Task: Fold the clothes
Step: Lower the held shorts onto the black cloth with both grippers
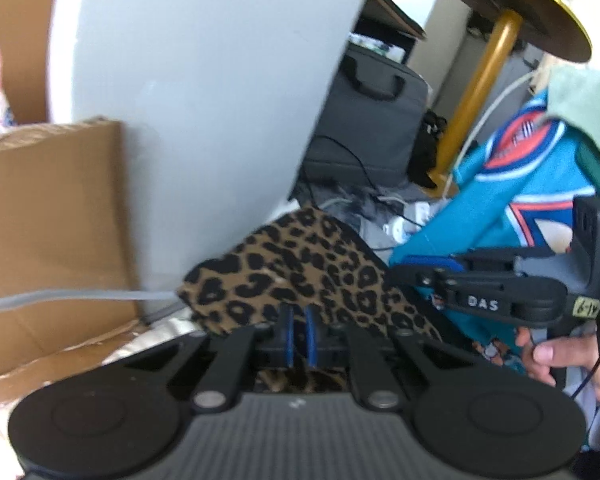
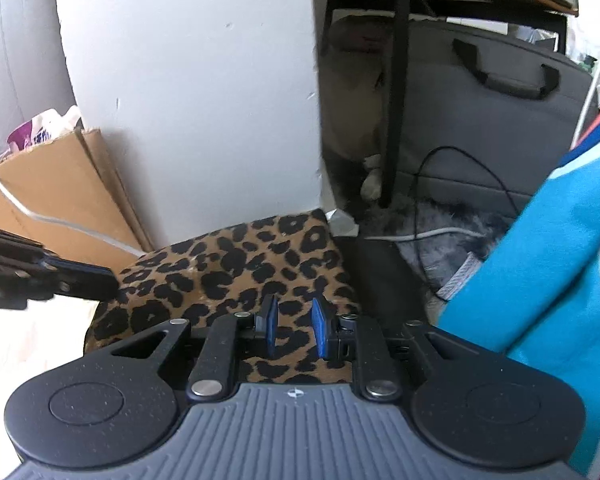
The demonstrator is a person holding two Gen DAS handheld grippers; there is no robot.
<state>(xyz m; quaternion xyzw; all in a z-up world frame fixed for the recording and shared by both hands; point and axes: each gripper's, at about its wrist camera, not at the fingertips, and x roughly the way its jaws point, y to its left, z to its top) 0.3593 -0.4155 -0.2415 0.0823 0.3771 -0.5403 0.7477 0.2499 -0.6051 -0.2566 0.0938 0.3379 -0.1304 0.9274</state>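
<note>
A leopard-print cloth (image 1: pixel 300 268) is held up between both grippers, with its far corner pointing away from me. In the left wrist view my left gripper (image 1: pixel 299 332) is shut on the cloth's near edge, its blue pads almost touching. My right gripper (image 1: pixel 404 270) comes in from the right, held by a hand (image 1: pixel 548 356), with its tip at the cloth's right edge. In the right wrist view the cloth (image 2: pixel 236 264) runs between the right gripper's (image 2: pixel 296 330) pads, which stand a narrow gap apart on a thick fold. The left gripper (image 2: pixel 108 278) touches the cloth's left side.
A teal, orange and white jersey (image 1: pixel 500 184) (image 2: pixel 540 260) hangs close on the right. A cardboard box (image 1: pixel 52 220) leans at the left against a white wall (image 1: pixel 200 80). Beyond lie a grey bag (image 2: pixel 492 128), cables (image 2: pixel 440 236) and a gold-stemmed side table (image 1: pixel 492 72).
</note>
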